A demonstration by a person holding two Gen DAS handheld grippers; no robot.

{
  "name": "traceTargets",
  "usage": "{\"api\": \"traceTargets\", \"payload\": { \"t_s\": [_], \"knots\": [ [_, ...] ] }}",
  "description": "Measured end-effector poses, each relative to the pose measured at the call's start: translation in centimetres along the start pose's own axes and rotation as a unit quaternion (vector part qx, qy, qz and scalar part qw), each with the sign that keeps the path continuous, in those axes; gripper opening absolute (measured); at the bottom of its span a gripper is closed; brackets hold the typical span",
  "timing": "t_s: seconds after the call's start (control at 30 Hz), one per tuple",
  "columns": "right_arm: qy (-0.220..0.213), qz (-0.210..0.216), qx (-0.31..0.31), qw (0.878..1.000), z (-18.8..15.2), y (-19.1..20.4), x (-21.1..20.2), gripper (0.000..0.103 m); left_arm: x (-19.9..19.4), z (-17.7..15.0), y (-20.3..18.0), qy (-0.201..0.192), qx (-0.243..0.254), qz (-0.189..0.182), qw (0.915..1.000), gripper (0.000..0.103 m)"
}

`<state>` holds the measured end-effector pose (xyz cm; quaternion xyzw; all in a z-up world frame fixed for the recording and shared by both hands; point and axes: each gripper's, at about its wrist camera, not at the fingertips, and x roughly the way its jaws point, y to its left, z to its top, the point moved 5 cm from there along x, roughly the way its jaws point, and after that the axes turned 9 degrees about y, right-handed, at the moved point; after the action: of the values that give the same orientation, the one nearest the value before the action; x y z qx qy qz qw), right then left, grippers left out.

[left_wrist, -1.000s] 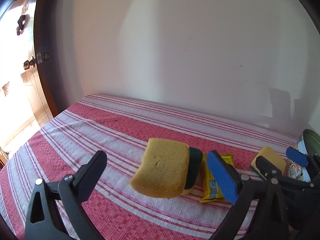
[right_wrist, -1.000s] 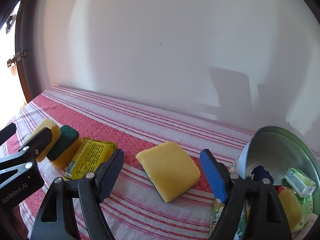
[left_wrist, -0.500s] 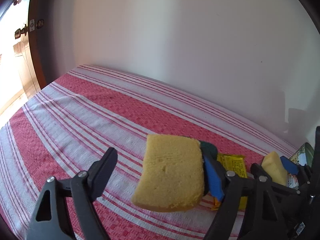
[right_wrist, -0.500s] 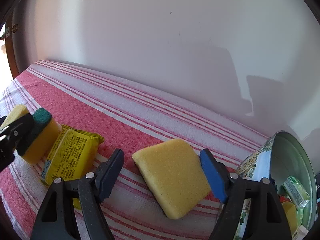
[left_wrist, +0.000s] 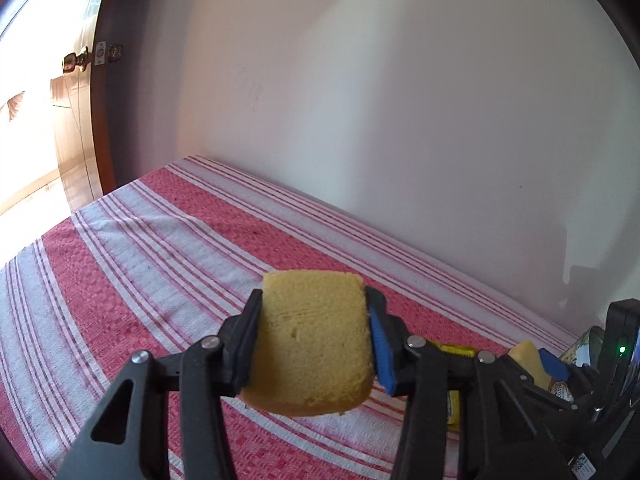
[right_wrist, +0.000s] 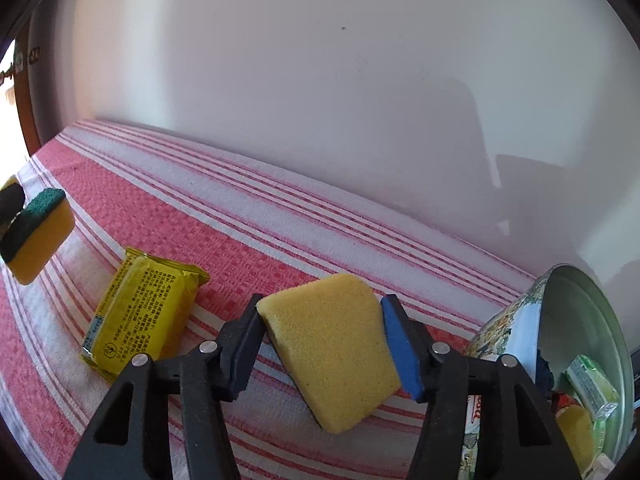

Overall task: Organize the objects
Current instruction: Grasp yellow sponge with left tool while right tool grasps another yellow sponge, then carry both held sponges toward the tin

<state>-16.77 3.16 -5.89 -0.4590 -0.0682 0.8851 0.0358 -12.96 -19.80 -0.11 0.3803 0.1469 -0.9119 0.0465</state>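
Observation:
My left gripper [left_wrist: 314, 340] is shut on a yellow sponge with a green scouring side [left_wrist: 312, 344] and holds it above the red-and-white striped cloth [left_wrist: 160, 248]. That sponge also shows at the far left of the right wrist view [right_wrist: 38, 236]. My right gripper [right_wrist: 322, 344] is shut on a plain yellow sponge [right_wrist: 336, 356], held just above the cloth. A yellow packet [right_wrist: 140, 316] lies on the cloth to its left. A round floral tin [right_wrist: 580, 360] stands at the right.
The tin holds a green packet [right_wrist: 590, 386] and other small items. A white wall [right_wrist: 320, 100] runs close behind the table. A dark door frame [left_wrist: 104, 100] stands at the far left. My right gripper's body shows at the right of the left wrist view [left_wrist: 560, 392].
Both grippers have closed on their sponges. The left one has lifted the green-backed sponge off the cloth. The right one now pinches the plain sponge.

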Motion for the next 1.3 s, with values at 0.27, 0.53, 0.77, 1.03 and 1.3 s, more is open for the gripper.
{"api": "traceTargets", "payload": {
  "t_s": [0.27, 0.53, 0.77, 1.03, 1.3],
  "knots": [
    [-0.128, 0.097, 0.041, 0.986, -1.7, -0.3, -5.7, 0.058, -1.7, 0.0, -0.7, 0.004, -0.021, -0.152, 0.9881, 0.048],
    [-0.143, 0.07, 0.049, 0.986, -2.5, 0.1, -7.0, 0.058, 1.8, -2.5, -2.1, 0.105, 0.013, -0.13, 0.9858, 0.048],
    [-0.126, 0.078, 0.073, 0.986, -3.2, -3.8, -7.9, 0.058, 1.6, -1.3, 0.7, 0.074, -0.021, -0.065, 0.9949, 0.047],
    [-0.119, 0.078, 0.074, 0.987, -3.3, -3.0, -6.7, 0.058, 1.9, -0.6, 4.4, 0.039, 0.019, 0.213, 0.976, 0.047],
    [-0.127, 0.077, 0.084, 0.985, -4.3, -5.9, -8.6, 0.058, -1.0, 0.8, 5.2, -0.017, 0.001, 0.15, 0.9885, 0.047]
  ]
}}
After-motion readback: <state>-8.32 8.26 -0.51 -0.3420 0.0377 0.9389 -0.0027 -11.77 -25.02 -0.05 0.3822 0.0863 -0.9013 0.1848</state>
